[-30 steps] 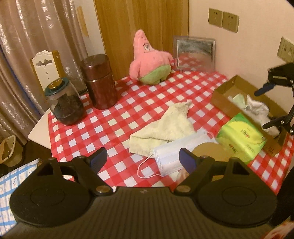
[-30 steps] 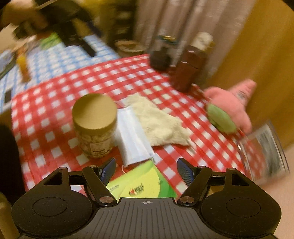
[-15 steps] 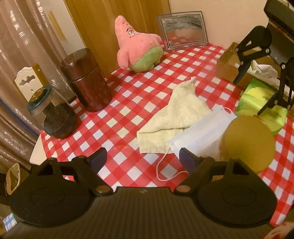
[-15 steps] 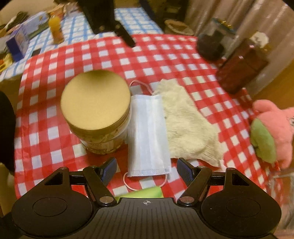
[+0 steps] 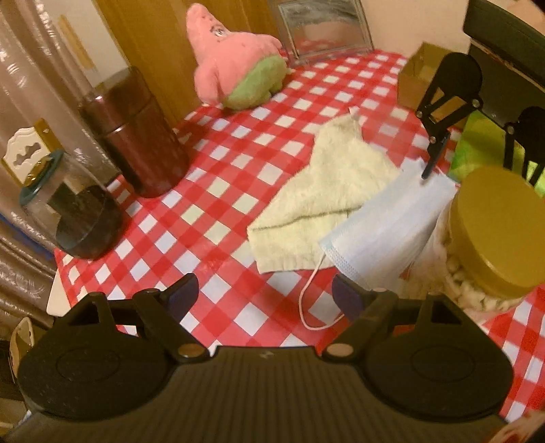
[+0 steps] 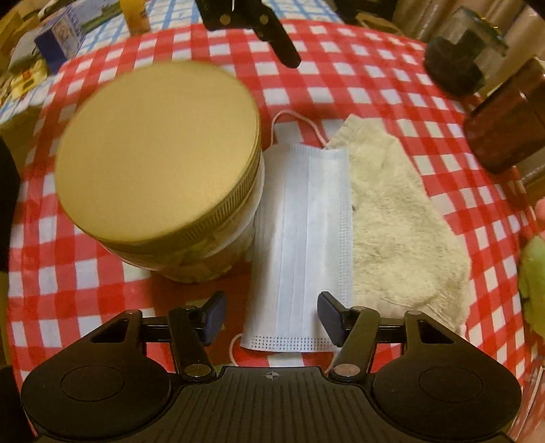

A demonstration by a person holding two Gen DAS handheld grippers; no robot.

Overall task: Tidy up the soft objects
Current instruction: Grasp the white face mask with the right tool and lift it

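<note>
Pale blue pleated fabric of the face mask lies right under the right gripper, its near end between the two black fingers. The jaws have just been closing and stand about half apart, the pads on either side of the mask and not pressing it. An ear loop curls out beyond the mask's far end. Just left of the gripper, touching the mask's edge, stands a clear jar with a gold lid. Right of the mask, with the mask overlapping its edge, lies the cream towel. All of it rests on the red-and-white checked tablecloth.

The left gripper hovers with its jaws wide and nothing between them, only bare cloth below. Just ahead and to its right lie the same mask and towel, and the jar stands further right. Ahead to its left stand a glass jar with dark contents and a brown canister. Farthest off, the pink star plush sits beside a framed mirror, and a cardboard box is at the far right.
</note>
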